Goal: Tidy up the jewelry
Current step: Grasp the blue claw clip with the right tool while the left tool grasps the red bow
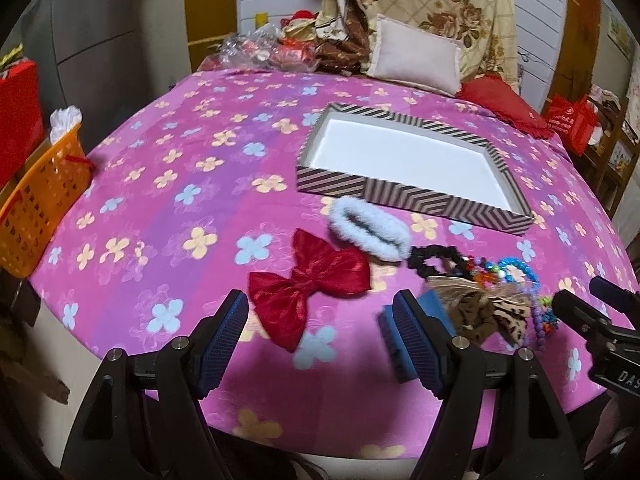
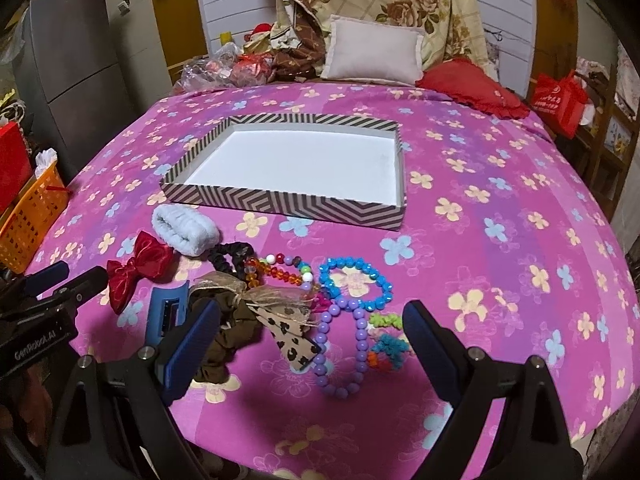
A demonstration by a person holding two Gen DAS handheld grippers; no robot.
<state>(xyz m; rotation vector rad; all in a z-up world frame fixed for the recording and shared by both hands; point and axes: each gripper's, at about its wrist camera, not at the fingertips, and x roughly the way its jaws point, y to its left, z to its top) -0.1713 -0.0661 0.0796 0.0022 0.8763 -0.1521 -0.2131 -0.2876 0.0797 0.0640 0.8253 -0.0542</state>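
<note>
Both jaws open, nothing held, above the near edge of the bed.

My left gripper (image 1: 320, 334) hovers with its fingers spread over the red bow (image 1: 310, 280); my right gripper (image 2: 312, 346) stands equally wide over the purple beads (image 2: 340, 354) and the leopard bow (image 2: 290, 334). Just beyond lie the blue bracelet (image 2: 354, 282), black scrunchie (image 2: 232, 258) and white scrunchie (image 2: 184, 234). The striped box (image 2: 288, 204) sits farther back on the sheet (image 2: 500, 240), its white floor bare.
</note>
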